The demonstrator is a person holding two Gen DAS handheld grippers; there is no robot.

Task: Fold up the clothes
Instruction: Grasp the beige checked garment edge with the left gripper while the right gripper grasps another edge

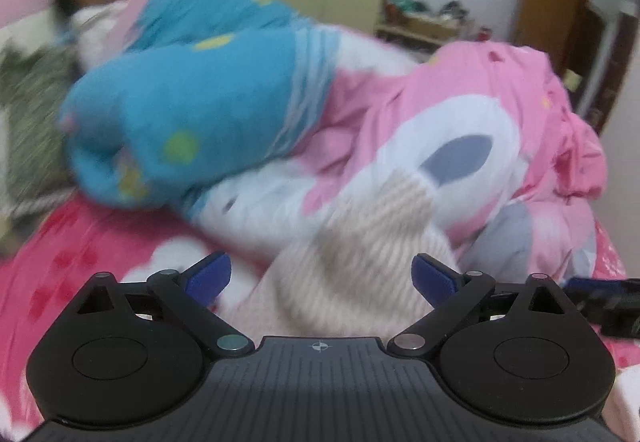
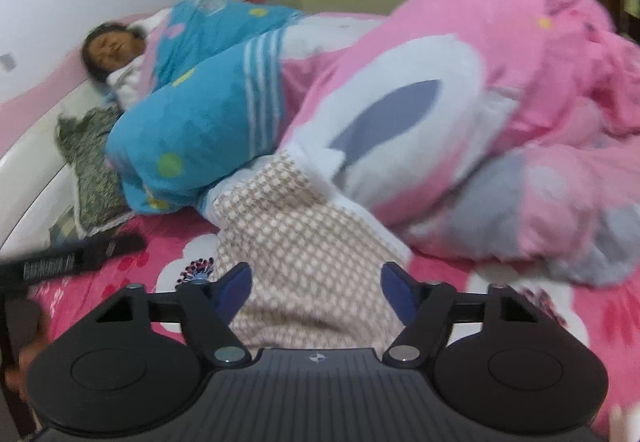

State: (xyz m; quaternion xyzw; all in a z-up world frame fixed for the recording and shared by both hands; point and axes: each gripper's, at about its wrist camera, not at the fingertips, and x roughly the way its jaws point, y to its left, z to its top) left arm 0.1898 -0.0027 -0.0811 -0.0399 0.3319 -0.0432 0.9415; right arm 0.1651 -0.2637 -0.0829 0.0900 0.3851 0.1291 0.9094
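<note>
right wrist: open tool (image 2: 316, 284) straddles checked cloth (image 2: 296, 234) beside pink quilt (image 2: 500, 114).

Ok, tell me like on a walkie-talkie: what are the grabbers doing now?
Left gripper open, right gripper open. Beige checked cloth lies between both sets of fingers, ungripped. Pink quilt and blue quilt crowd the bed beyond, over a person lying down.

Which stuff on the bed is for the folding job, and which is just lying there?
For the job:
- beige checked cloth
- left hand-held gripper, open
- right hand-held gripper, open

Just lying about:
- blue quilt
- pink quilt
- dark patterned pillow
- a person lying under the blue quilt
</note>
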